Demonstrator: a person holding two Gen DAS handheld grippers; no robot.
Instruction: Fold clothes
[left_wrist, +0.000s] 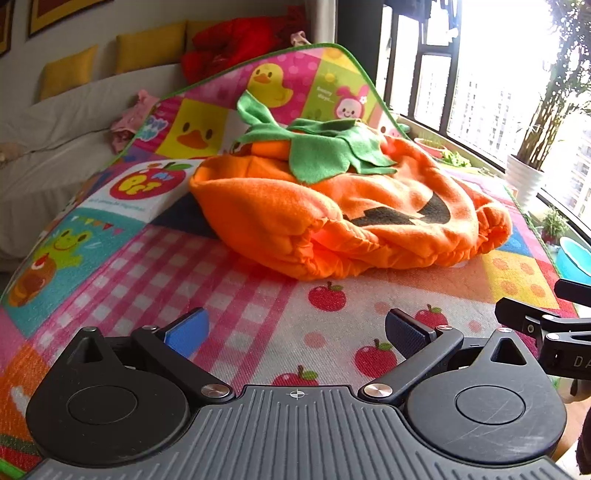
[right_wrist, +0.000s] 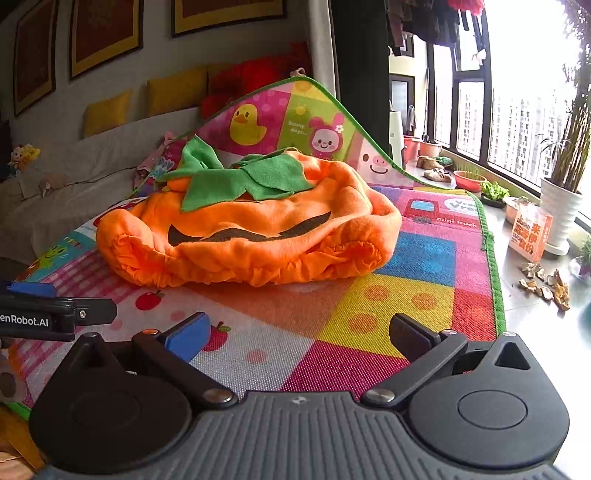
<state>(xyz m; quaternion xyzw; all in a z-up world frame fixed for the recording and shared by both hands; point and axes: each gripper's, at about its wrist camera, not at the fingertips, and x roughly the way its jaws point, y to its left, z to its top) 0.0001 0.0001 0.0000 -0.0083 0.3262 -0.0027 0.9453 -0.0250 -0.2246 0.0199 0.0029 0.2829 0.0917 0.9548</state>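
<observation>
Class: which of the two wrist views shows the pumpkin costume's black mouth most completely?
The right wrist view: the black mouth runs nearly unbroken across the pumpkin costume. The left wrist view shows only part of the mouth, the rest hidden behind a fold.

Bright daylight from the window (left_wrist: 517, 74) at right, blown out to white glare. Soft shadows, sharp centre. Strong fisheye bending at the edges, slightly soft there.

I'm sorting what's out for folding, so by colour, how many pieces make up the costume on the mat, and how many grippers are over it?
Orange pumpkin costume: 1
Green leaf collar on it: 1
Black face patches: 1 set
Open grippers: 2, left gripper and right gripper, both above the play mat
Total: 5
</observation>
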